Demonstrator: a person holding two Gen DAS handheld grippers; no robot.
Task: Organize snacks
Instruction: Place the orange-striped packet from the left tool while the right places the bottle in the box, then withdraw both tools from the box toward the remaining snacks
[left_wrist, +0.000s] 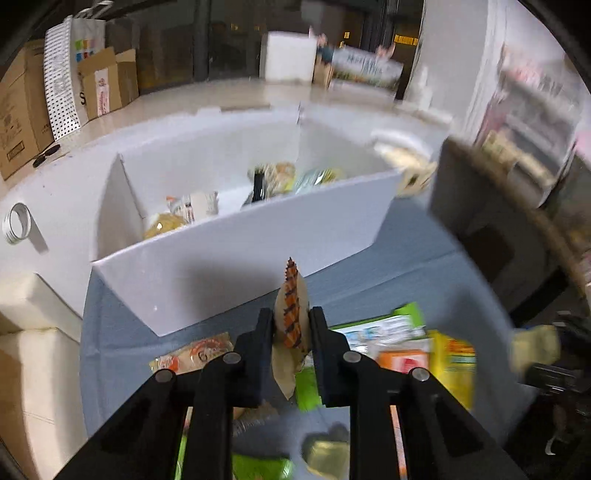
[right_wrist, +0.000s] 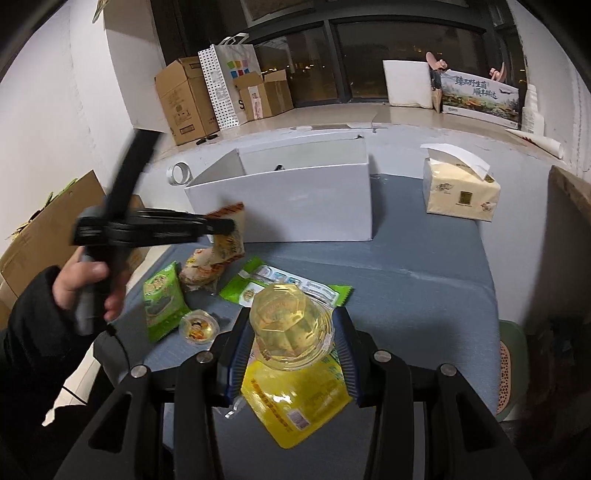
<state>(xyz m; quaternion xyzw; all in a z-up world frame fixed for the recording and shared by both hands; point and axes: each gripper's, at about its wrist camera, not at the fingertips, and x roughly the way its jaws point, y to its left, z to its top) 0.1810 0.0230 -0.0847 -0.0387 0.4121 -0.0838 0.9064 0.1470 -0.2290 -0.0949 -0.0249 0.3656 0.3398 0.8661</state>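
Observation:
My left gripper (left_wrist: 291, 325) is shut on a cream snack packet (left_wrist: 291, 306) with an orange zigzag edge, held above the blue cloth just before the white box (left_wrist: 258, 236). The right wrist view shows that gripper (right_wrist: 227, 225) and its packet (right_wrist: 231, 230) in front of the white box (right_wrist: 295, 199). My right gripper (right_wrist: 293, 328) is shut on a clear yellow jelly cup (right_wrist: 290, 321), held above a yellow packet (right_wrist: 295, 398). Several snacks lie inside the box (left_wrist: 280, 175).
Loose snacks lie on the blue cloth: green packets (right_wrist: 162, 299) (right_wrist: 291, 288), an orange packet (right_wrist: 203, 269), a small jelly cup (right_wrist: 198, 326). A tissue pack (right_wrist: 461, 192) sits at the right, a tape roll (right_wrist: 181, 173) left of the box. Cardboard boxes (right_wrist: 184, 99) stand behind.

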